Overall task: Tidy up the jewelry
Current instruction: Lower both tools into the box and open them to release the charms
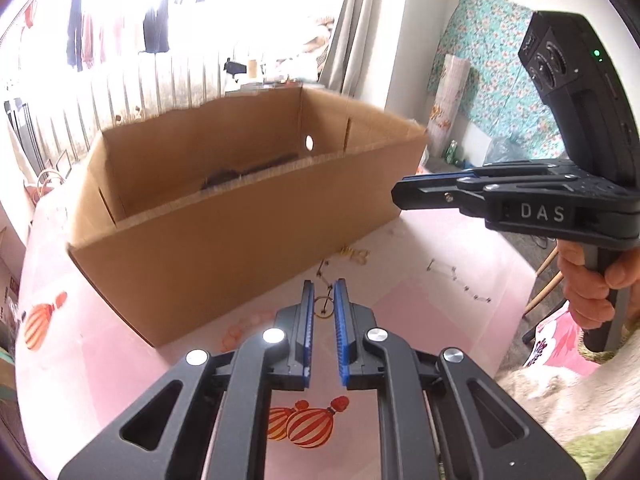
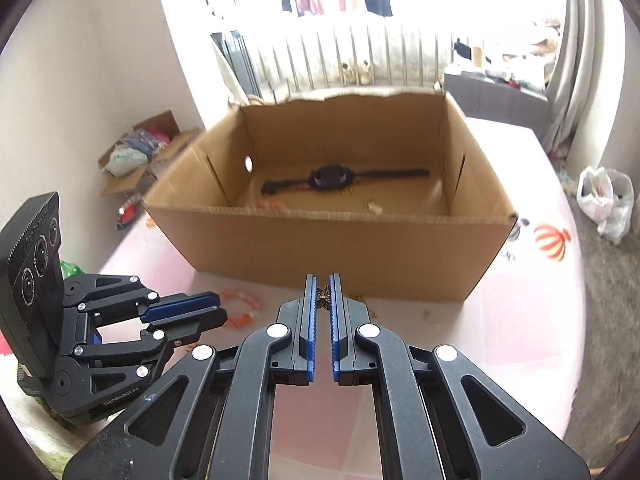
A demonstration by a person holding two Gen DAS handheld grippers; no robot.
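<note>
left wrist view:
left gripper (image 1: 324,285): jaws nearly together, a thin chain piece with a ring pendant (image 1: 323,305) pinched at the tips and hanging between the blue pads; held above the surface
right gripper (image 1: 400,194): at right, side-on, pointing left toward the box; jaws look closed, what they hold is not visible from here
hand (image 1: 592,280): wrapped round the right gripper's handle
cardboard box (image 1: 224,240): open top, sits on the pink cloth, just beyond the left gripper tips; dark strap-like item partly visible on its floor
pink cloth (image 1: 420,304): covers the surface, striped orange balloon prints
loose jewelry: gold piece (image 1: 354,255) on the cloth near the box's front wall; thin beaded chain (image 1: 460,280) lying further right, apart from the box

right wrist view:
right gripper (image 2: 322,292): jaws closed on a small dark-gold ornate charm (image 2: 322,296) between the pad tips; looks butterfly-shaped, too small to be sure
left gripper (image 2: 220,308): at lower left, side-on, jaws nearly shut; held piece cannot be made out from this angle
cardboard box (image 2: 332,256): straight ahead, front wall just past the right gripper tips
box contents: black watch (image 2: 332,178) laid flat with strap stretched out across the floor; small pale item (image 2: 374,208) and orange bits near the front wall inside
orange bead strand (image 2: 244,300): on the pink cloth between the two grippers, outside the box
small gold bit (image 2: 432,316): on the cloth right of the right gripper, near the box's front wall
</note>
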